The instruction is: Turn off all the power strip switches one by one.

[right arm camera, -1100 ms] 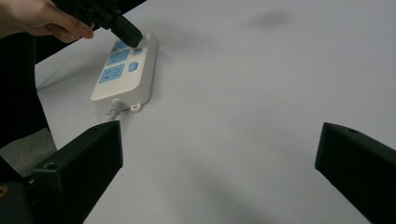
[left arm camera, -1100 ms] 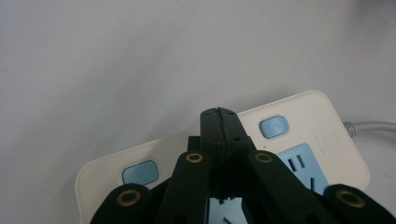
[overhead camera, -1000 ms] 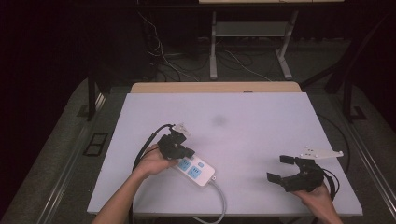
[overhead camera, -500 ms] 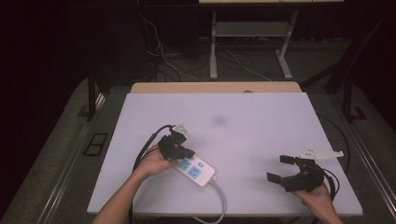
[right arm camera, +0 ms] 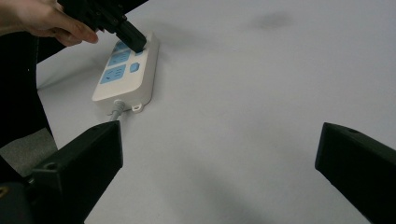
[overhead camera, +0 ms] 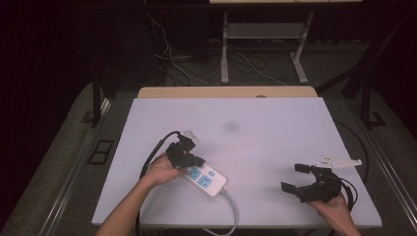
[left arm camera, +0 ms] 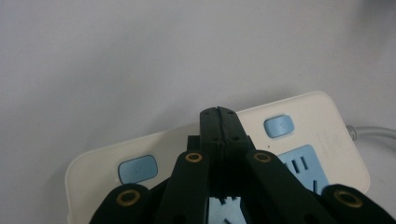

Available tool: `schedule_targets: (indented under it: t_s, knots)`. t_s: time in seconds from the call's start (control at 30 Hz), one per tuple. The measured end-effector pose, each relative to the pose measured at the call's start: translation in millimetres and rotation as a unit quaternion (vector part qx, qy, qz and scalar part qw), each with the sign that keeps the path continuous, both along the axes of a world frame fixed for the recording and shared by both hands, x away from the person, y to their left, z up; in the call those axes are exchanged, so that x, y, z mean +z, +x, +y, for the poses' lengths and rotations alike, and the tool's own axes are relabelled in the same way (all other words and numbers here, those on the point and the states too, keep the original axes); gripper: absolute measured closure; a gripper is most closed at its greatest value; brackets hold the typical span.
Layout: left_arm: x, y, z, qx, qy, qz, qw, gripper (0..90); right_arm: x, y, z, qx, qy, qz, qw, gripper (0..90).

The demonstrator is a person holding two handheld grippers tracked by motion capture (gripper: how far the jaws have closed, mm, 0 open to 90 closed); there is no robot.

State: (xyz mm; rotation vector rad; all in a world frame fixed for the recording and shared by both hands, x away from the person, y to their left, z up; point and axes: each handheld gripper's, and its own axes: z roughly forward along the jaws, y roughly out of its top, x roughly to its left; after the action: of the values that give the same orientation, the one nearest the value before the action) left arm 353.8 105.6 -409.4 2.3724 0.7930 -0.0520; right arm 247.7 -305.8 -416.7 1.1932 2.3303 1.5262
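Note:
A white power strip (overhead camera: 207, 180) with blue sockets and blue buttons lies on the white table, left of centre, and its grey cord (overhead camera: 232, 209) runs off the front edge. My left gripper (overhead camera: 193, 161) is shut with nothing between its jaws. In the left gripper view the tips (left arm camera: 218, 113) rest on the strip (left arm camera: 303, 105) between two blue buttons (left arm camera: 279, 126). My right gripper (overhead camera: 297, 178) is held wide open over bare table at the front right. The right gripper view looks between its spread jaws (right arm camera: 219, 154) toward the strip (right arm camera: 126, 74) and the left gripper (right arm camera: 139, 45).
The table (overhead camera: 275, 142) has a faint dark smudge (overhead camera: 229, 127) near its middle and a wooden strip (overhead camera: 226, 92) along the back edge. Behind it stand a metal frame (overhead camera: 225, 49) and loose floor cables (overhead camera: 255, 66). A black cable (overhead camera: 156, 147) trails from the left gripper.

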Motion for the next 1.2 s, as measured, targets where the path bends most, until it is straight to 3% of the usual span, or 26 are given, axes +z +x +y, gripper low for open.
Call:
schedule_targets:
  t_s: [0.17, 0.33, 0.63, 0.67, 0.7, 0.8, 0.93, 1.2]
  knots:
    - [-0.4, -2.6, -0.5, -0.001, -0.001, -0.012, 0.9999, 89.4, 0.1, -0.2, 0.1, 0.001, -0.001, -0.001, 1.0, 0.7]
    - [-0.1, -2.0, -0.2, -0.002, -0.001, -0.009, 1.0, 89.4, 0.0, 0.1, -0.3, 0.0, 0.0, -0.001, 1.0, 0.7]
    - [0.9, -4.5, -1.8, -0.017, 0.008, -0.029, 0.9994, 89.3, 0.0, -0.2, -2.7, -0.005, 0.002, -0.001, 1.0, 0.7]
    - [0.9, -4.0, -1.5, -0.017, 0.005, -0.027, 0.9995, 89.3, 0.1, -0.3, -2.9, -0.005, 0.003, -0.001, 1.0, 0.7]
    - [2.2, -3.3, 0.5, -0.011, -0.011, -0.027, 0.9995, 89.3, 0.1, -0.2, -3.1, -0.005, 0.003, -0.001, 1.0, 0.7]
    - [4.5, -0.3, 4.4, -0.006, -0.012, -0.03, 0.9995, 89.3, -0.4, 0.2, -3.4, -0.006, 0.004, 0.0, 1.0, 0.7]
    - [10.7, 1.0, 10.0, 0.003, -0.037, -0.035, 0.9987, 89.3, -0.6, 0.3, -3.9, -0.007, 0.004, 0.0, 1.0, 0.7]
    - [20.6, 1.4, 12.2, 0.005, -0.04, -0.048, 0.998, 89.2, -1.0, 0.6, -3.5, -0.006, 0.003, 0.0, 1.0, 0.7]
